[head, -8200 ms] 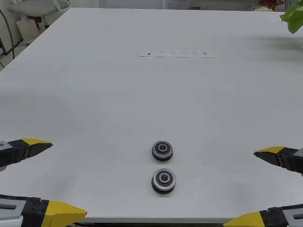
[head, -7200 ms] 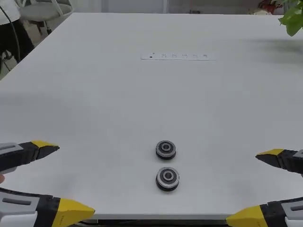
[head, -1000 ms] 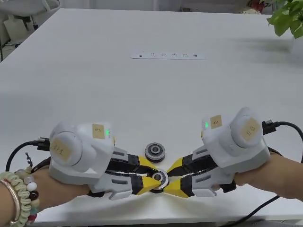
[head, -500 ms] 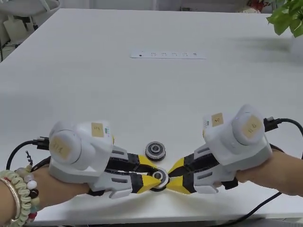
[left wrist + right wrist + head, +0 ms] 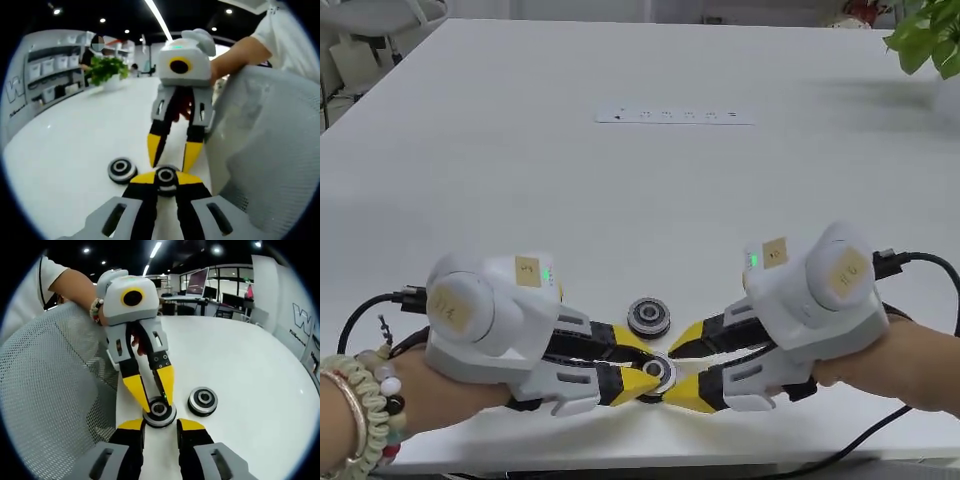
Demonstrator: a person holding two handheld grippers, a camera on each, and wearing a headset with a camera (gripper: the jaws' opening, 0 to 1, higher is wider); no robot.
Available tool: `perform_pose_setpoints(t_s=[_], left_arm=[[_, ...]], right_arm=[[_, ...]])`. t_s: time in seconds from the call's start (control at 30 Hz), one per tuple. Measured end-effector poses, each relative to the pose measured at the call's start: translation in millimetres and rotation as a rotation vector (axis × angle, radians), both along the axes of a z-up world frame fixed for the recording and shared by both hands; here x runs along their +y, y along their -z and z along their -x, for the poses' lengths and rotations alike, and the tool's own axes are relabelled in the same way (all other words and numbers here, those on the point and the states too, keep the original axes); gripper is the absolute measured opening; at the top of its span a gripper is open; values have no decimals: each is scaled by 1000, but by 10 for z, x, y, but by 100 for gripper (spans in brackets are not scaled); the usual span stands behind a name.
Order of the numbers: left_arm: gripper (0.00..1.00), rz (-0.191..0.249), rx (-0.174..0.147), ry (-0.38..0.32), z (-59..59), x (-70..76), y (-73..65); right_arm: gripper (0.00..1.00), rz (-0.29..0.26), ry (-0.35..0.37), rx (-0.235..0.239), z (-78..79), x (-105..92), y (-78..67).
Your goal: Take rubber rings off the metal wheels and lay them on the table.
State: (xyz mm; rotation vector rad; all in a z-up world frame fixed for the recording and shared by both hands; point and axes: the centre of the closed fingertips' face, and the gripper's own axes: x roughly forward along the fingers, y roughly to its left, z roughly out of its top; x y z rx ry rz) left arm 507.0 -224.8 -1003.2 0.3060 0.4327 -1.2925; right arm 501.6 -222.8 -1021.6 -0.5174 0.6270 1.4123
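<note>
Now, in the head view, my left gripper is pinched onto the near metal wheel at the table's front edge. My right gripper stands parted around it. The second wheel lies just behind. In the left gripper view, my jaws clamp the near wheel, black rubber ring on. In the right gripper view, my jaws gape either side of it, not gripping.
</note>
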Motion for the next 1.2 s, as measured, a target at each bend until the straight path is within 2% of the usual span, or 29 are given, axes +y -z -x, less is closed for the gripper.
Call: perform_pose_setpoints(t_s=[0.3,0.53,0.77,0.87,0.97,1.2], left_arm=[[14,0,0,0,4,6,3],[14,0,0,-2,1,12,1],[14,2,2,0,0,18,-1],[14,1,1,0,0,16,-1],[14,1,0,0,1,13,-1],[14,1,0,3,1,12,-1]], right_arm=[[13,10,7,41,13,-52,10],[9,16,10,45,15,-65,15],[12,12,0,24,19,-51,11],[29,-10,-2,31,42,12,1],[25,16,-19,-12,32,28,45],[23,-11,15,23,-6,37,7]])
